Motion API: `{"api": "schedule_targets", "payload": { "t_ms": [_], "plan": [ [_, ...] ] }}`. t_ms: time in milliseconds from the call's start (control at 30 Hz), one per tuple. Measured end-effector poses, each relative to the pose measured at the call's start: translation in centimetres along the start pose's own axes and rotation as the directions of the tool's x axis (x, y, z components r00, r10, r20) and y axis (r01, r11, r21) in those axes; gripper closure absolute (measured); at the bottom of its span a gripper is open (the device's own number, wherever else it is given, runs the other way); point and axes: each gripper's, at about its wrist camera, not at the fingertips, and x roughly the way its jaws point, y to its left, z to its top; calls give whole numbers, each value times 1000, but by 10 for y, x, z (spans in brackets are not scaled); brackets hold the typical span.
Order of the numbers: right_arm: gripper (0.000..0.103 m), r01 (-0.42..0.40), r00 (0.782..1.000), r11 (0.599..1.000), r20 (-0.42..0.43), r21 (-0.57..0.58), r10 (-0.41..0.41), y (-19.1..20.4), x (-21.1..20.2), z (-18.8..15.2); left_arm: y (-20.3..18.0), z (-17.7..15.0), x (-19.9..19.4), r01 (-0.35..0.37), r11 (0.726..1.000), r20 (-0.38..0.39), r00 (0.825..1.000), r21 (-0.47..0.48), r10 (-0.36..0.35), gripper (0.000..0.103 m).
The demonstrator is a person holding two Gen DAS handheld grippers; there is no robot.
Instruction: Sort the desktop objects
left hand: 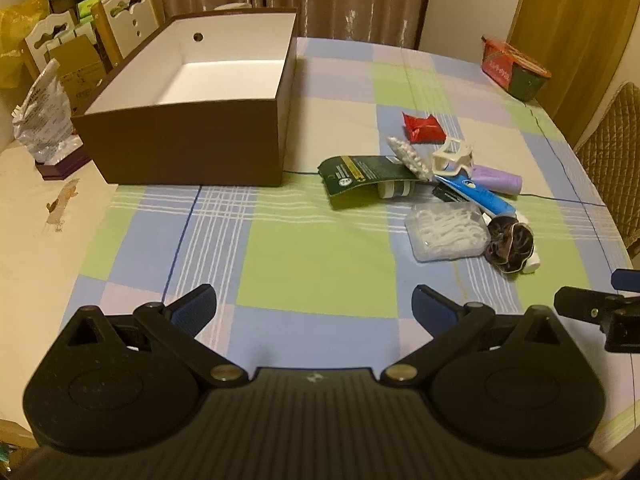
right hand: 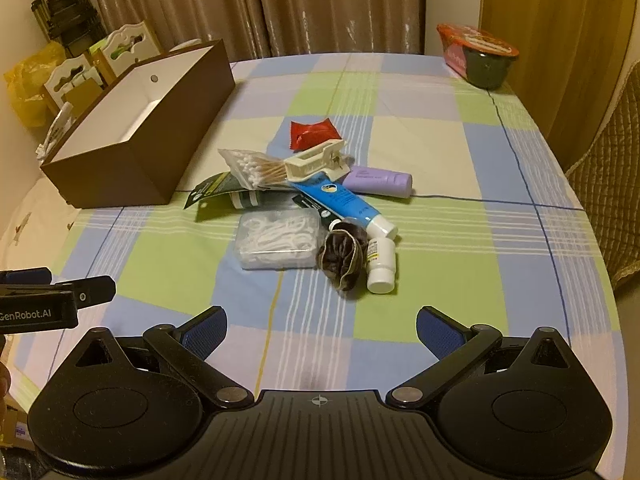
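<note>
A pile of small items lies mid-table: a clear box of floss picks (right hand: 278, 243), a dark scrunchie (right hand: 343, 258), a white bottle (right hand: 382, 266), a blue tube (right hand: 340, 200), a purple tube (right hand: 378, 181), a cream hair clip (right hand: 314, 160), a bag of cotton swabs (right hand: 250, 168), a red packet (right hand: 314, 133) and a dark green card (left hand: 360, 174). An open brown box (left hand: 192, 136) with a white inside stands to the left, empty. My left gripper (left hand: 314, 310) and right gripper (right hand: 320, 332) are both open and empty, short of the pile.
A red and dark bowl-shaped container (right hand: 482, 56) sits at the far right corner. A foil bag (left hand: 44, 120) stands left of the box. A padded chair (right hand: 604, 184) is at the right table edge. Chairs and boxes stand beyond the far left.
</note>
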Motion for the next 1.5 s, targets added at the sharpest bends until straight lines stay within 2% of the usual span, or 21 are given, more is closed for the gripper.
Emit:
{"api": "schedule_targets", "payload": {
  "t_ms": [367,533,733,967,1133,1267,1500],
  "plan": [
    [0,31,999,999,-10,-8,-31,0,4,-2,3,-4,6,13,1000,-25,1000,-20,-14,1],
    [0,45,999,999,-14,-12,-45,0,6,-3,4,-1,5,38,999,-26,999,-37,-39,1],
    [0,54,998,999,-11,-8,-54,-1,6,-4,3,-4,7,100,995,-39,994,-19,-101,1],
    [0,54,998,998,-14,-15,-54,2,6,-6,6,-8,13,128,991,-94,987,-37,-131,1],
    [0,58,998,998,-16,-17,-58,5,7,-6,8,-9,13,124,992,-77,989,-5,-124,1],
    [0,60,998,998,-16,-20,-61,8,7,-4,16,-10,14,154,987,-68,985,-45,-157,1],
    [0,65,998,997,-19,-29,-65,14,8,-5,19,-12,13,164,986,-75,983,-29,-166,1]
  ]
}}
